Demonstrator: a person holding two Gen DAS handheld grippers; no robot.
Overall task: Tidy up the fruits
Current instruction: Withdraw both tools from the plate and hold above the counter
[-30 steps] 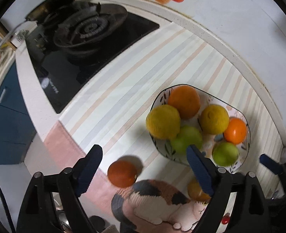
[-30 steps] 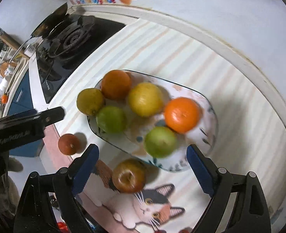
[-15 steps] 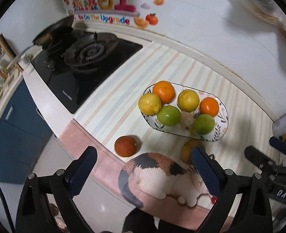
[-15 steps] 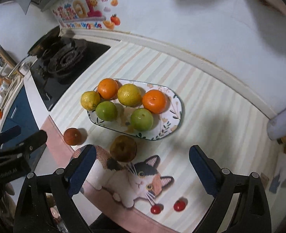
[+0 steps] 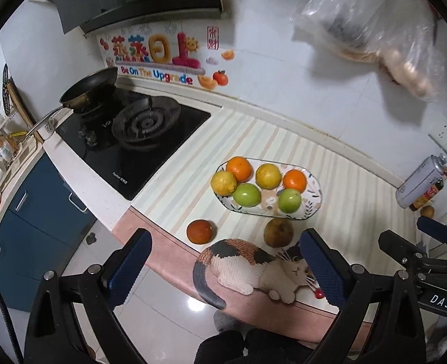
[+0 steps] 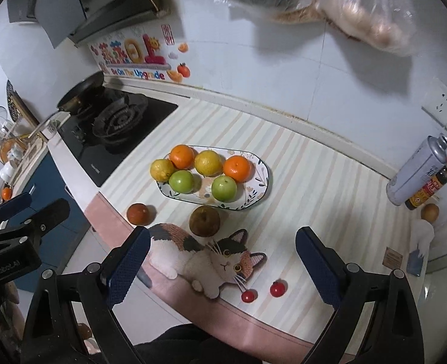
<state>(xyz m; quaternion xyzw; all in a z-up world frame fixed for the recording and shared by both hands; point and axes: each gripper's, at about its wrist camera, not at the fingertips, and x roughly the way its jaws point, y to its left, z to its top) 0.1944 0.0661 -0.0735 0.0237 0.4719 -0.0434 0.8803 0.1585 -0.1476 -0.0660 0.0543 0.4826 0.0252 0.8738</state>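
Observation:
An oval patterned plate [image 5: 313, 200] [image 6: 261, 182] on the striped counter mat holds several fruits: oranges, yellow citrus and green apples. A dark red fruit [image 5: 199, 231] [image 6: 138, 213] and a brown pear [image 5: 278, 232] [image 6: 204, 221] lie on the mat in front of the plate. Two small red tomatoes [image 6: 263, 292] lie near the mat's front edge. My left gripper [image 5: 223, 270] is open and empty, held high in front of the counter. My right gripper [image 6: 223, 268] is open and empty, also held high and back.
A black gas stove [image 5: 138, 130] with a frying pan [image 5: 87, 91] is at the left. A spray can [image 6: 417, 173] and a sauce bottle [image 6: 430, 188] stand at the right. Plastic bags [image 6: 360, 9] hang on the wall. A cat picture [image 6: 211, 257] is on the mat.
Both grippers have pulled up and back from the plate, so the fruits look smaller and more of the kitchen shows. Both stay open and empty. The fruits have not moved.

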